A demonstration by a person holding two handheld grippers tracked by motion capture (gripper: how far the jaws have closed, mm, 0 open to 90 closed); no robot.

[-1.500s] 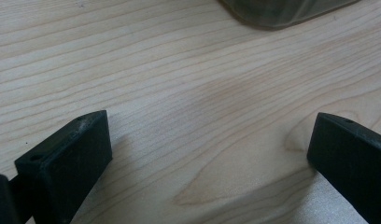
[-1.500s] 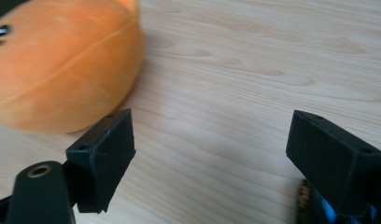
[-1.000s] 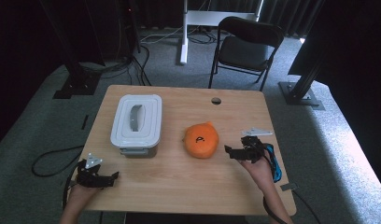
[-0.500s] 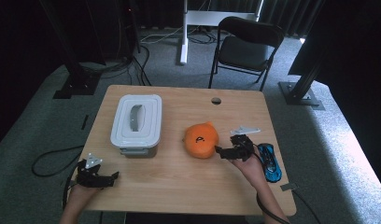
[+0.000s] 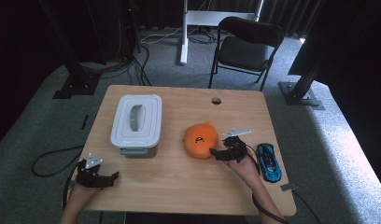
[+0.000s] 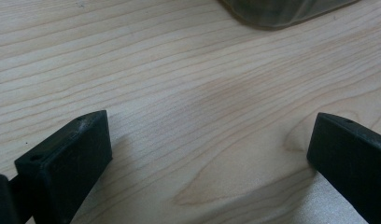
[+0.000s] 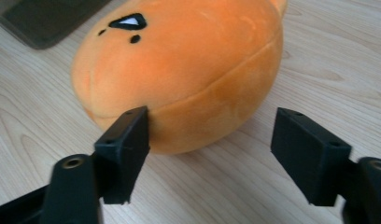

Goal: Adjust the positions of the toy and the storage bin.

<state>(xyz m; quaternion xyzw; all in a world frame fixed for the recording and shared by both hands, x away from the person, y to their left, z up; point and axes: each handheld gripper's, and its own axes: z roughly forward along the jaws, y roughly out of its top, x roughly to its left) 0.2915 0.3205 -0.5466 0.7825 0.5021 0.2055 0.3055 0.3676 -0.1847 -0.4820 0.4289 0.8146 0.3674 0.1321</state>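
A: Start at the right gripper (image 7: 209, 140). Its fingers (image 7: 125, 144) are spread but have just been closing, and nothing is pinched. The near edge of the orange plush toy (image 7: 179, 74) sits between the two of them; one finger is right against its seam side, the other well clear on the far side.

B: So the bite would land on the rim of the toy, not its body?

A: That is my worry. The toy is round and soft. If the fingers close this shallow, I judge they would squeeze the bulge outward and the toy could pop forward, away from the fingertips, or be caught by a fold of fabric that slips on lifting.

B: What lies past it?

A: From above, beyond the toy from the right gripper (image 5: 226, 152) stands the grey lidded box (image 5: 136, 122); a shove could roll the orange plush toy (image 5: 201, 139) toward it. Behind the gripper, beside the hand, lies a blue toy car (image 5: 269, 161), close to the trailing cable, which might drag it across the tabletop (image 5: 179, 182).

B: And the other hand?

A: The left gripper (image 5: 97, 175) rests low on the tabletop near the front edge, fingers (image 6: 69, 158) spread wide over bare wood, holding nothing. The box corner is just ahead of it, so it cannot steady the toy from there.
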